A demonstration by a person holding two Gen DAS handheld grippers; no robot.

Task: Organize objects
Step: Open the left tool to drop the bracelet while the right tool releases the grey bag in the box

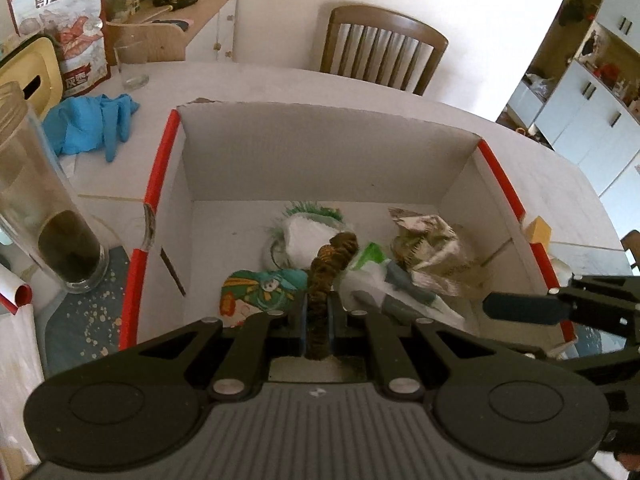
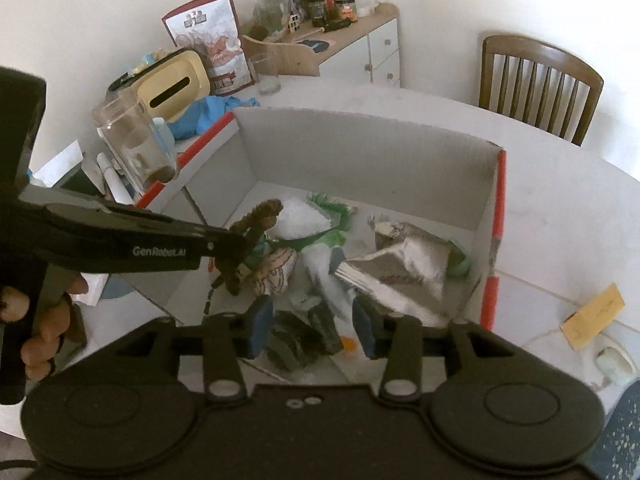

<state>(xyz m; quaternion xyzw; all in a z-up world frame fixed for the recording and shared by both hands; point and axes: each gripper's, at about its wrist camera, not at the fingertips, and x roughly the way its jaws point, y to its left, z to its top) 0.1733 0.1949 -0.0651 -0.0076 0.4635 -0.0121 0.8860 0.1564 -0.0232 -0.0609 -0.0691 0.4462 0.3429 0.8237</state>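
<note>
A white cardboard box with red edges [image 1: 160,184] [image 2: 496,208] stands on the table. In it lie a silver foil bag [image 1: 432,248] [image 2: 400,264], a white and green bag [image 1: 308,232] and a colourful packet [image 1: 260,292]. My left gripper [image 1: 318,320] [image 2: 234,248] is shut on a brown fuzzy twisted piece [image 1: 330,264] [image 2: 260,216], held above the box's contents. My right gripper [image 2: 313,330] stands open over the box's near end, with a dark crumpled item [image 2: 296,342] below and between its pads, untouched. One right finger [image 1: 520,308] shows at the edge of the left wrist view.
A tall glass jar [image 1: 48,216] [image 2: 136,148] stands left of the box, with blue gloves [image 1: 92,124], a yellow tissue box [image 2: 172,88] and a red snack bag [image 1: 68,32] behind it. A wooden chair [image 1: 380,48] is at the far side. A yellow note [image 2: 592,316] lies to the right. A hand [image 2: 44,320] grips the left handle.
</note>
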